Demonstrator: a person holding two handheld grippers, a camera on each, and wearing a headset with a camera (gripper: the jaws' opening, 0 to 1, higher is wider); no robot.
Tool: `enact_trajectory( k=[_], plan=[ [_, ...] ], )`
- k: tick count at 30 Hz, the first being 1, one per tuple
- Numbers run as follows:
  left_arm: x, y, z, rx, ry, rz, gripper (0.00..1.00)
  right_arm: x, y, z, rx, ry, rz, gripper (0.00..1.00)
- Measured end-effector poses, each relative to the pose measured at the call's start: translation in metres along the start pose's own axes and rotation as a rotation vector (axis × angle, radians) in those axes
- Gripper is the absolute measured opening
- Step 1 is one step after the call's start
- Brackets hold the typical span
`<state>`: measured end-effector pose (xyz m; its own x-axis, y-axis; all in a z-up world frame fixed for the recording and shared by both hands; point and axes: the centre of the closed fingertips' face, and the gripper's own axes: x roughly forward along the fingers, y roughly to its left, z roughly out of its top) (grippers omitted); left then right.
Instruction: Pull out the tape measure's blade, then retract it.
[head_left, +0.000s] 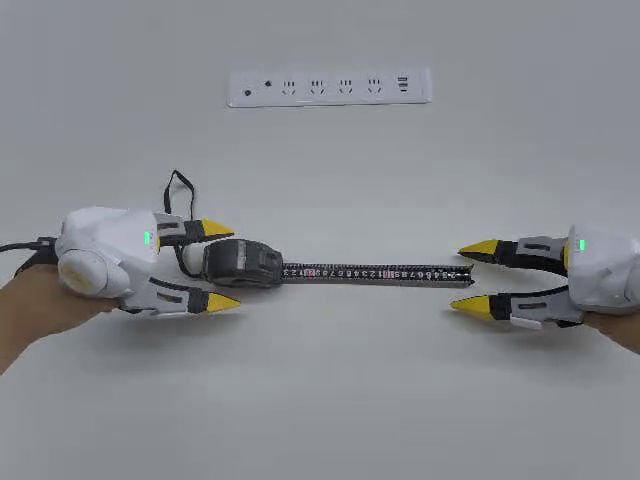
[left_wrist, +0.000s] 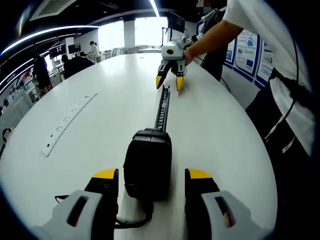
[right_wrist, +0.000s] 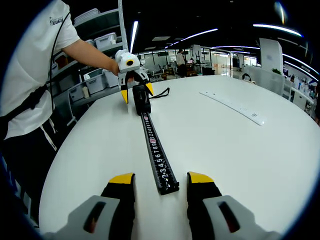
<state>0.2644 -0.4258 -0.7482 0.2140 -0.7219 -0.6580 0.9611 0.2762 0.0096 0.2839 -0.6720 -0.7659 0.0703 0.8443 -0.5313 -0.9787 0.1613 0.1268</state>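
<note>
The right gripper (head_left: 456, 278) is sitting with its jaws spread, straddling the free end of the blade (head_left: 375, 272) without pinching it. The left gripper (head_left: 235, 266) is likewise standing open around the tape measure (head_left: 250, 263), with gaps showing on either side of its case in the left gripper view. The blade is lying stretched flat on the white table (head_left: 320, 400) between the two grippers. The pulling-out is looking done. Retracting the blade is what is remaining, and nothing is gripping it.

tape measure (head_left: 243, 262) left — blade (head_left: 380, 272) runs right; power strip (head_left: 330, 87) behind
</note>
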Motion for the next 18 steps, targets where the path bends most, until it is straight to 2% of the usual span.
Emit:
enact_trajectory(
  k=[10, 18],
  plan=[
    [-0.0035, 0.0057, 0.0046, -0.009, -0.013, 0.030, 0.53, -0.0027, 0.0030, 0.0024, 0.002, -0.003, -0.019, 0.40],
    [-0.0075, 0.0070, 0.0054, -0.025, -0.020, 0.048, 0.54, -0.0055, 0.0039, 0.0094, 0.018, -0.022, -0.058, 0.40]
  ],
)
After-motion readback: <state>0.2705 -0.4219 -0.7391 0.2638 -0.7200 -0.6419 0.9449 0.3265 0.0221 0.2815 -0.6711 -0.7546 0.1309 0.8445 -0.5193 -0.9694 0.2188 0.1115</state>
